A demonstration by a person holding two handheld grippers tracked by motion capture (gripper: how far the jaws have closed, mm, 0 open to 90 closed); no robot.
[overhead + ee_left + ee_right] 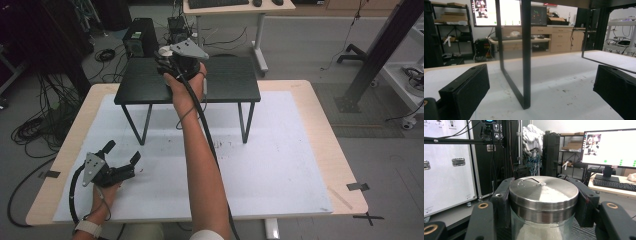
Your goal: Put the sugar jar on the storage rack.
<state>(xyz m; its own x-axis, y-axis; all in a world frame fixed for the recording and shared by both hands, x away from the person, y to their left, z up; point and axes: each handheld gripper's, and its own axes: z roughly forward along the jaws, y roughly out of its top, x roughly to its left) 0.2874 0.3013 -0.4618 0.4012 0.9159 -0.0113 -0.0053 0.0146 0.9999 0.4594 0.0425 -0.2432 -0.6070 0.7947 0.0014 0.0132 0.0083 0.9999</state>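
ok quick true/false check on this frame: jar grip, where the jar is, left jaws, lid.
1. The right gripper has its jaws shut on the jar. True.
2. The jar has no lid. False: a metal lid is on it.
3. The jar is over the black shelf. True.
4. The left gripper holds the jar. False: its jaws are open with nothing between them, low over the white mat.

We lose the jar (543, 220) below its glass shoulder at the right gripper view's bottom edge, and from above the hand (182, 80) and its gripper (170, 60) cover it completely.
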